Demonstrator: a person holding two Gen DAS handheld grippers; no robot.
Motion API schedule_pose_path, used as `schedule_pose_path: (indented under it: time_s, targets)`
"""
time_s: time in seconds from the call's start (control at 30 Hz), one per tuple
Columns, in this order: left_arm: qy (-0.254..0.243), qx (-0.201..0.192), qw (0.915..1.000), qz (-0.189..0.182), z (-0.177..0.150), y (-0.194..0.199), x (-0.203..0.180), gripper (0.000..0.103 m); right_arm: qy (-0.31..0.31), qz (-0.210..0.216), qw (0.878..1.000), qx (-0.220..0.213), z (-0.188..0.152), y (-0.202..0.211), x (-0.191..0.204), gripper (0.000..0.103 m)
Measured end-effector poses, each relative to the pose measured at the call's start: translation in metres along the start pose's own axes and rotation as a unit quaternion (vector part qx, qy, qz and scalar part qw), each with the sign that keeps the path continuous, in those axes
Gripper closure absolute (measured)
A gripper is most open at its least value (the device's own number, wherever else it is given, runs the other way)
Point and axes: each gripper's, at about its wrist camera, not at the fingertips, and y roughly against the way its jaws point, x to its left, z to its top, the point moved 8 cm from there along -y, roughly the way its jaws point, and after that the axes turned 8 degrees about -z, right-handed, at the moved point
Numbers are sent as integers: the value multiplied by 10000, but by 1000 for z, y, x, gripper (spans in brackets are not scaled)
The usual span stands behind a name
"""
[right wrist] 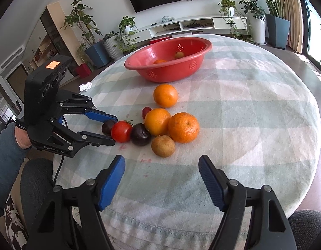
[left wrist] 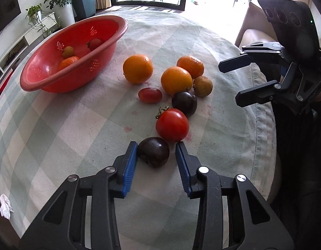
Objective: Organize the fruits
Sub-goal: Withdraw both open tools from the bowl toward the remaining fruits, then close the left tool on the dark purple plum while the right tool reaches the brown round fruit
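Three fruits sit in your bowl (left wrist: 45,79); eight wait mid-table. Your left gripper (left wrist: 156,153) brackets a plum (left wrist: 154,154), not yet squeezed; your right gripper (right wrist: 161,180) is wide, empty.

Your left gripper (right wrist: 115,129): black linked frame, silver screws, blue ribbed pads (right wrist: 101,114), white "GenRobot.AI" lettering, black cable trailing below. Camera box (right wrist: 44,83) on top (three round lenses, an orange-lit patch). Right gripper (right wrist: 161,180) matches. Teal sleeve (right wrist: 4,156).

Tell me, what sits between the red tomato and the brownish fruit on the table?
A dark purple fruit lies between the red tomato and the brownish fruit, touching the tomato; the right wrist view shows it best.
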Motion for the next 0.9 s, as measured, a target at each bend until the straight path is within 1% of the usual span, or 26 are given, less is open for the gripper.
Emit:
schedule_pose_path:
  time_s: [0.07, 0.2, 0.3, 0.43, 0.7, 0.9]
  targets:
    - [20, -10, 10000, 10, -1, 1, 0, 68, -2, -7, 10000, -13, 0, 0, 0, 28]
    - [125, -44, 9999, 102, -2, 2, 1, 74, -1, -22, 10000, -12, 0, -1, 0, 28]
    - [238, -56, 9996, 157, -5, 4, 1, 74, 18, -50, 10000, 22, -1, -4, 0, 28]
    - [406, -97, 9988, 271, -6, 4, 0, 74, 38, -64, 9999, 96, -2, -9, 2, 31]
    - [637, -190, 9970, 385, -4, 4, 1, 75, 86, -88, 9998, 134, 0, -12, 6, 33]
    - [927, -436, 9935, 489, -6, 17, 5, 76, 79, -144, 9997, 172, 0, -15, 4, 33]
